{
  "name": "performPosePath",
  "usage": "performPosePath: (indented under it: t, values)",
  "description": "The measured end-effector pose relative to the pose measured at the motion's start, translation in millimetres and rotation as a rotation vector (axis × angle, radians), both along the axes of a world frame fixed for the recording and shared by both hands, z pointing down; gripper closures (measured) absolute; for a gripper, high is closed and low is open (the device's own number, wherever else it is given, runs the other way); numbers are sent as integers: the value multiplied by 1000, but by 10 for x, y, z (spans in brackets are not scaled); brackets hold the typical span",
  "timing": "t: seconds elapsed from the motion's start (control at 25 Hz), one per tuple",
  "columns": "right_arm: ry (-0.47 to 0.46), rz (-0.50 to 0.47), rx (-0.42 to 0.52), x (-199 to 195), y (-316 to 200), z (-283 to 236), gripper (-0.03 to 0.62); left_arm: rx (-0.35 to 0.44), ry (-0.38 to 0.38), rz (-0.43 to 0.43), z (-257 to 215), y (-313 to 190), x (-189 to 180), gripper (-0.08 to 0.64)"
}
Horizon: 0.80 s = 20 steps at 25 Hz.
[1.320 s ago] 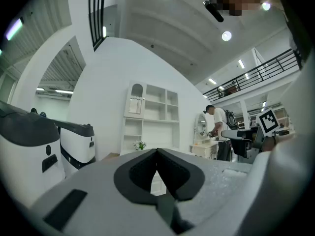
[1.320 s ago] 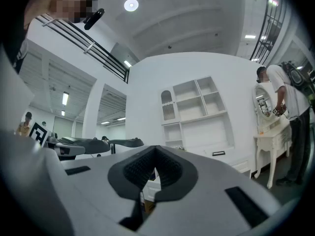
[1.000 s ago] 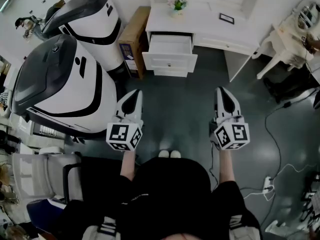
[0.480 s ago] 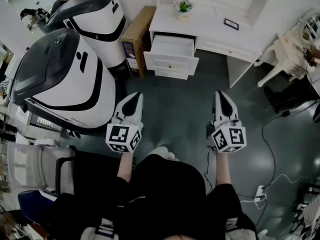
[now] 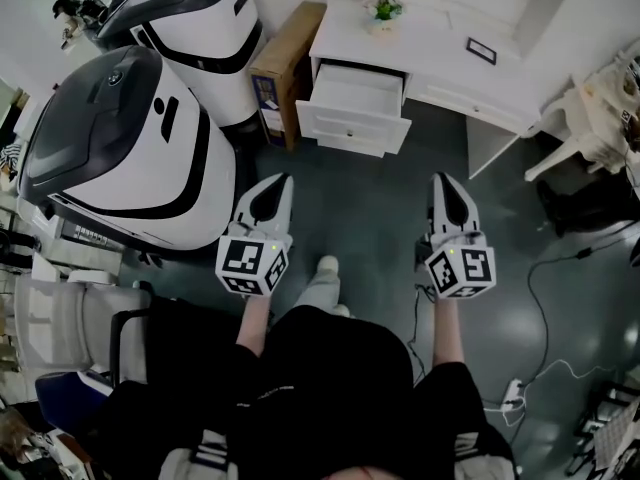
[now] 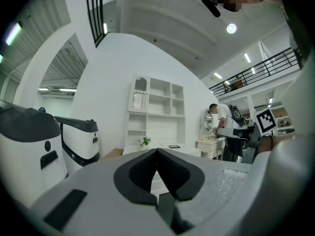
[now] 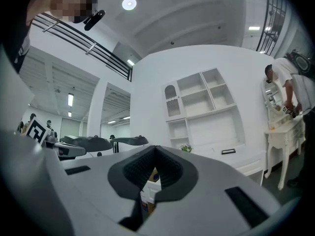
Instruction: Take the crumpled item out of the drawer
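Since a second ago the view has crept forward and swung a little: the white desk (image 5: 440, 53) and its open drawer (image 5: 355, 108) sit slightly further right and nearer, and a shoe (image 5: 327, 265) now shows, stepped out ahead of the body. Two big white-and-grey machines (image 5: 120, 158) fill the left side, with a cardboard box (image 5: 285, 63) wedged between them and the desk.

I judge the task barely begun: the drawer already stands pulled out, but both tools are well apart from it, hanging over bare floor. My left gripper (image 5: 280, 181) has its jaws together at the tips with nothing between them, and my right gripper (image 5: 445, 180) is the same, closed and empty. The crumpled item should be in that drawer, yet from here its inside reads only as plain white and I cannot pick the item out. What is left: close the gap, open a gripper, reach in, grasp and lift out.
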State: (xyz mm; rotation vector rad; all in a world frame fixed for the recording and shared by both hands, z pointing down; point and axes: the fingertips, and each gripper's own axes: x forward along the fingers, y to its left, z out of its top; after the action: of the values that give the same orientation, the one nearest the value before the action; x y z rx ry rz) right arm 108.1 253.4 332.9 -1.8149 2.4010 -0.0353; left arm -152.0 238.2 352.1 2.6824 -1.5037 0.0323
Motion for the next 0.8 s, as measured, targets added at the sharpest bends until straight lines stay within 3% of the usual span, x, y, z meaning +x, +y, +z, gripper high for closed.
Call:
performPosePath:
  t: [0.52, 0.8]
  values:
    - [1, 11, -34, 7, -1221, 128, 601, -34, 7, 29, 120, -1228, 78, 562]
    - [3, 28, -57, -18, -1561, 265, 600, -49, 4, 79, 225, -1669, 147, 563]
